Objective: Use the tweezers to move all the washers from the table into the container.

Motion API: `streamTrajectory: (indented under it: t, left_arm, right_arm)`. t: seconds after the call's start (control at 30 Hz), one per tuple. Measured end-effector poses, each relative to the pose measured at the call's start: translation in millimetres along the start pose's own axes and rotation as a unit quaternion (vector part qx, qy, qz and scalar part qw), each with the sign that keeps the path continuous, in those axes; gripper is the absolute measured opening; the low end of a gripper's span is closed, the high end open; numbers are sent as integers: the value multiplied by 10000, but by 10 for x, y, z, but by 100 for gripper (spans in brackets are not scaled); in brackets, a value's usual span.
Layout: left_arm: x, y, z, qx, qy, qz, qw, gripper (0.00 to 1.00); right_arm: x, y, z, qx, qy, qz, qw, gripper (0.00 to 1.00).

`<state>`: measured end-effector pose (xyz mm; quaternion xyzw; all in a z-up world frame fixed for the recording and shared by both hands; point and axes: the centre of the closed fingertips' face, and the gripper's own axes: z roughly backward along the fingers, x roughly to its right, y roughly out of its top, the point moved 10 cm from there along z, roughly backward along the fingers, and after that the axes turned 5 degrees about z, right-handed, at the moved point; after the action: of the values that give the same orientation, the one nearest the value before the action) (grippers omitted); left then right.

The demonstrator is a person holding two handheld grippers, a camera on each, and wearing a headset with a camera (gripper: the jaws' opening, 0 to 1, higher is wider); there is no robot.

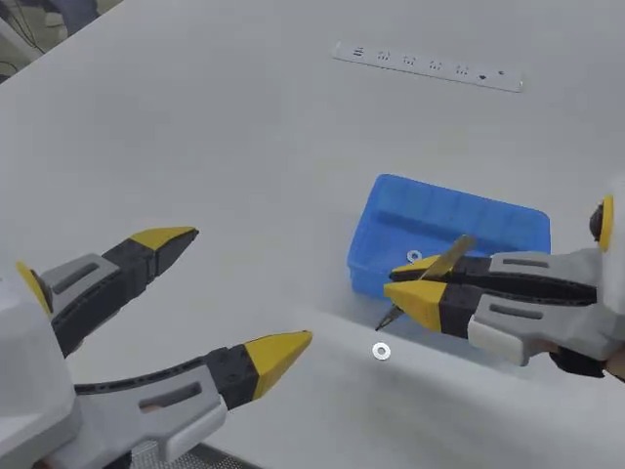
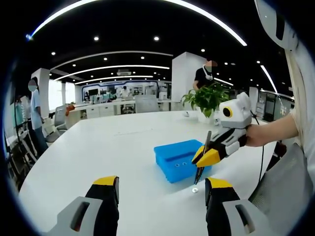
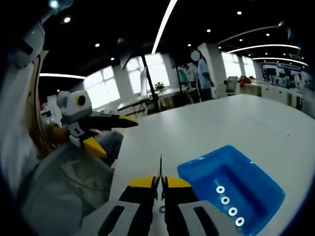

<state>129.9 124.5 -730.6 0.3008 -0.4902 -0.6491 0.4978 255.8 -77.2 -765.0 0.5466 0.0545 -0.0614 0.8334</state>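
Metal tweezers [image 1: 452, 258] in right tongs [image 1: 394, 277], apparently over washer [image 1: 381, 351]

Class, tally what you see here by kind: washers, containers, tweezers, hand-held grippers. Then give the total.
Blue rectangular plastic container: 1
Small silver metal washers: 5 (4 in the container, 1 on the white table)
Thin metal tweezers: 1
Yellow-tipped hand-held grippers: 2 (left, right)
Total: 9

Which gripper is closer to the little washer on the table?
Right. The right gripper holds the tweezers with their tip close to the washer; the left gripper hangs open, well off to the side.
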Motion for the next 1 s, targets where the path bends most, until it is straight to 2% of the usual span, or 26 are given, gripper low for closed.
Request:
streamTrajectory:
  t: [0.17, 0.37, 0.4, 0.57, 0.67, 0.77, 0.9, 1.0]
  left_arm:
    - [0, -3, 0, 12, -6, 9, 10000, 72]
    - [0, -1, 1, 32, 2, 10, 10000, 72]
    - [0, 1, 1, 39, 0, 14, 10000, 72]
    - [0, 5, 3, 59, 8, 5, 10000, 72]
    - [2, 11, 5, 87, 3, 5, 10000, 72]
    - [1, 15, 8, 106, 13, 11, 9999, 72]
    - [-3, 24, 16, 152, 30, 16, 9999, 72]
    - [-2, 31, 18, 171, 27, 46, 9998, 72]
  right_arm:
    - [0, -92, -43, -274, 20, 83, 9996, 4]
    - [-43, -110, -80, -530, 95, 305, 9981, 4]
    - [-55, -97, -80, -494, 96, 350, 9981, 4]
    - [-103, -67, -107, -696, 148, 880, 9936, 4]
    - [-153, -49, -138, -796, 163, 1283, 9884, 4]
    - [-173, -53, -162, -739, 132, 1332, 9883, 4]
    - [-160, -38, -141, -741, -90, 1401, 9873, 4]
    - [-140, -65, -129, -668, -80, 1204, 9904, 4]
